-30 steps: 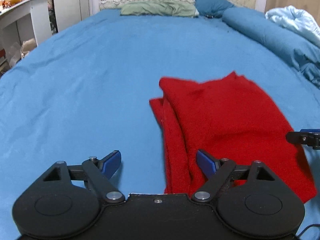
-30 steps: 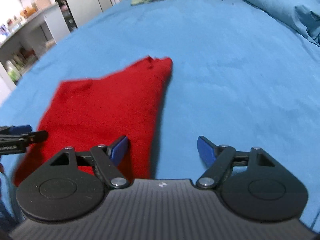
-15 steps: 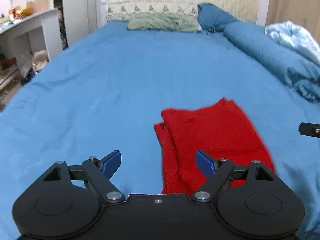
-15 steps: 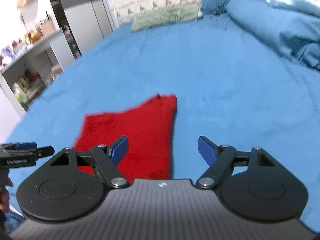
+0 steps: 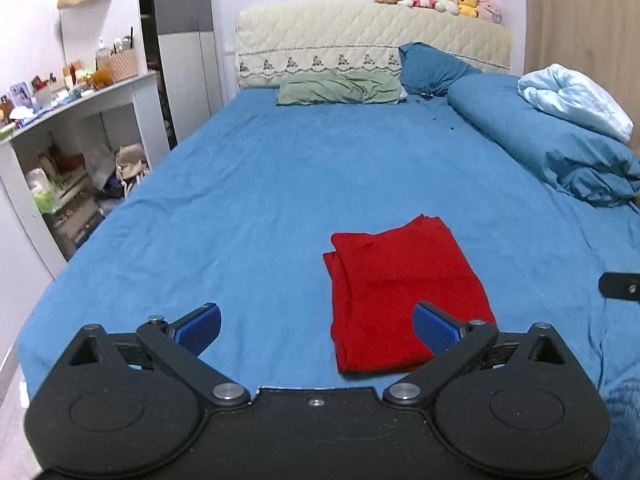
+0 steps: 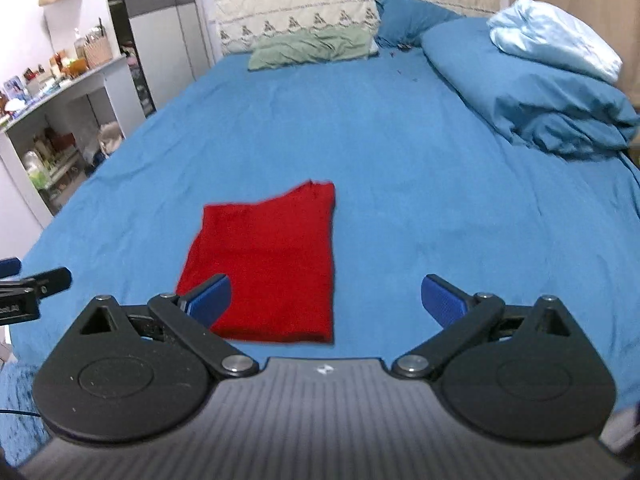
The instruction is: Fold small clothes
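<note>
A folded red garment [image 5: 400, 284] lies flat on the blue bedsheet [image 5: 280, 184], near the bed's front edge. In the right wrist view the same red garment [image 6: 268, 260] sits left of centre. My left gripper [image 5: 316, 326] hangs above and in front of the garment, its jaws opening wide with nothing between them. My right gripper [image 6: 326, 302] is likewise raised and back from the cloth, jaws opening, holding nothing. Each gripper's tip shows at the edge of the other's view: the right gripper [image 5: 620, 286] and the left gripper [image 6: 36, 284].
A rolled blue duvet [image 5: 552, 148] with a pale blue blanket [image 5: 576, 100] lies along the right side. A green pillow [image 5: 340, 88] and a blue pillow [image 5: 432, 68] rest at the quilted headboard [image 5: 372, 40]. A cluttered white shelf unit [image 5: 72, 140] stands left of the bed.
Both grippers have risen and pulled back from the red garment, which now looks smaller and farther off. Both pairs of jaws have spread wider. The garment lies still.
</note>
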A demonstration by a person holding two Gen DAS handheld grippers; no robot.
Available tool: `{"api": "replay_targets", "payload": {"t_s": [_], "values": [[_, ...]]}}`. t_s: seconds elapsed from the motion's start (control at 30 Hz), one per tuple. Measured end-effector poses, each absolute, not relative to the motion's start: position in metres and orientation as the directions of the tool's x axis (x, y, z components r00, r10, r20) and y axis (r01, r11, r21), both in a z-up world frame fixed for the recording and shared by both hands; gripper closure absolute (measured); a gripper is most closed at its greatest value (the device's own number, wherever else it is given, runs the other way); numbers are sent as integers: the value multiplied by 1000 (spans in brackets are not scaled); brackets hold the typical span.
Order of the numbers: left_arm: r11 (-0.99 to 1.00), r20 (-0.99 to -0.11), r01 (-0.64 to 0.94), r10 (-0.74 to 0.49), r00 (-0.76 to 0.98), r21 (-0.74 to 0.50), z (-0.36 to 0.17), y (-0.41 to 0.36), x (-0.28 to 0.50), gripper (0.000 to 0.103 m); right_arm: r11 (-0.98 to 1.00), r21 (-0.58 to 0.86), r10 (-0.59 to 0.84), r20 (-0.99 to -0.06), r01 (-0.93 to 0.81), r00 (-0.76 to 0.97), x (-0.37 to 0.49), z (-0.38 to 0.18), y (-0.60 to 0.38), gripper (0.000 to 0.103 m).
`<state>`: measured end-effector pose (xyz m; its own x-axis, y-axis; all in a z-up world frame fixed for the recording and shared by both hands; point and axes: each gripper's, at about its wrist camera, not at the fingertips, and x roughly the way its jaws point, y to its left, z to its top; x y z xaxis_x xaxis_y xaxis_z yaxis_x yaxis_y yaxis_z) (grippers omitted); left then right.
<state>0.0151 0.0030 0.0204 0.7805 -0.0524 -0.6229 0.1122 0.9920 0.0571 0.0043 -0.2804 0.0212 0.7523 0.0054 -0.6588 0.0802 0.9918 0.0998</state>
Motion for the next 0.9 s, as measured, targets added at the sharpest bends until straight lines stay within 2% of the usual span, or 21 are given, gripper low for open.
{"api": "replay_targets", "payload": {"t_s": [0.27, 0.43, 0.9], "values": [[989, -665, 134, -59, 744, 62, -5, -5, -3, 0, 996, 21, -50, -693, 90, 719, -19, -6, -262, 0], [988, -686, 140, -58, 725, 65, -15, -8, -6, 0, 995, 24, -51, -719, 98, 694, -19, -20, -262, 0], [988, -680, 146, -74, 729, 50, -15, -12, -8, 0, 996, 20, -41, -734, 81, 678, -20, -25, -258, 0]]}}
